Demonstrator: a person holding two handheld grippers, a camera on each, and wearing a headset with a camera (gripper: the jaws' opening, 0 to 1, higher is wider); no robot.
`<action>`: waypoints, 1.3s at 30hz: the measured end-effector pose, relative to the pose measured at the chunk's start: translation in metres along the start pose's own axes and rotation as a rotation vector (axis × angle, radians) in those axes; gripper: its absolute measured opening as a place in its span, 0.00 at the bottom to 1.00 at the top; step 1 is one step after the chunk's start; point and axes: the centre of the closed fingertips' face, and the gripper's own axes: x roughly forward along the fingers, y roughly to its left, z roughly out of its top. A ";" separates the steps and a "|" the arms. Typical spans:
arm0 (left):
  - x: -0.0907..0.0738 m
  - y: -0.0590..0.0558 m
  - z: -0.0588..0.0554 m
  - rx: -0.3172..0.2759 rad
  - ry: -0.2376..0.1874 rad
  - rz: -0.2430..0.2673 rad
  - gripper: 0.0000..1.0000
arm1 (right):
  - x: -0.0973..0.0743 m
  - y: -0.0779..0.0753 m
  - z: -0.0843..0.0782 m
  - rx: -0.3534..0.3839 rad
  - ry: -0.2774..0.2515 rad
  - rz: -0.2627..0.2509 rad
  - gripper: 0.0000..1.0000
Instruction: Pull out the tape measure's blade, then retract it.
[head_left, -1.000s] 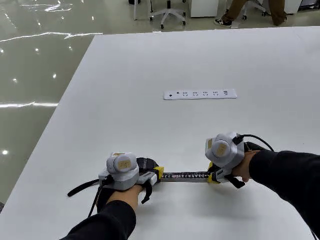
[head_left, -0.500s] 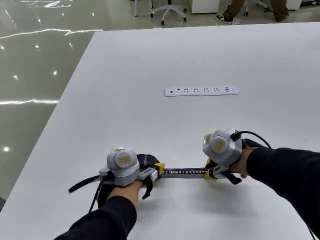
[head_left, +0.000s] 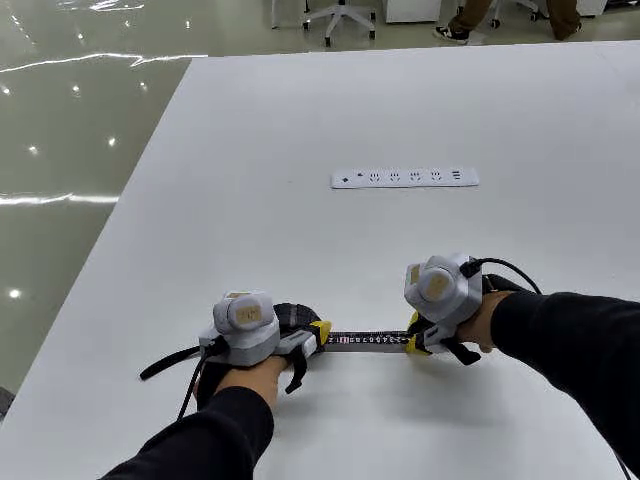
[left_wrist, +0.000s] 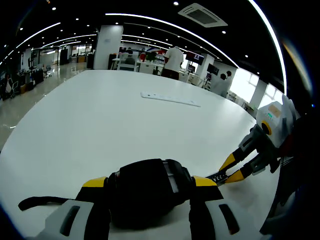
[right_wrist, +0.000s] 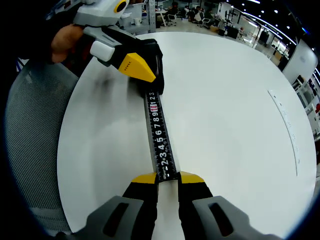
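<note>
Left side: the left gripper (left_wrist: 150, 183) clamps its yellow-tipped fingers on both flanks of the tape measure case (left_wrist: 146, 194), which fills the gap between them.
Right side: the right gripper (right_wrist: 167, 177) has its yellow-tipped fingers pressed nearly together, pinching the free end of the blade (right_wrist: 159, 131).
Position: the tape measure lies low on the white table (head_left: 300, 150), spanning from one pair of fingers to the other.
Case material: matte black and rounded.
Blade material: a thin, flat, dark strip with pale printed numerals and one red mark, face up, with only a short length drawn out.
Long axis: a straight line between the two pairs of fingers, with low numbers at the right fingers and higher numbers running into the case at the left fingers.
Hidden: the blade's end hook is tucked between the right fingertips, and the case's lower part is cut off behind the left fingers.
Strap: a limp black strap (head_left: 165, 365) lies on the table behind the left fingers, on the side away from the blade.
Power strip: a long, flat, white power strip (head_left: 405, 178) sits well beyond both pairs of fingers, roughly parallel to the blade.
Cable: a black cable (head_left: 505, 266) arcs from the back of the right gripper toward the dark sleeve (head_left: 570, 340).
</note>
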 end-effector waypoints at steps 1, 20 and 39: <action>0.000 0.000 0.000 0.000 0.001 -0.001 0.60 | 0.000 0.000 0.000 0.001 0.001 0.001 0.10; 0.000 0.000 0.000 -0.011 0.007 -0.030 0.60 | 0.006 0.002 0.012 0.001 -0.014 0.000 0.11; -0.001 0.000 -0.001 -0.020 0.009 -0.047 0.60 | 0.016 0.005 0.030 -0.012 -0.042 0.008 0.10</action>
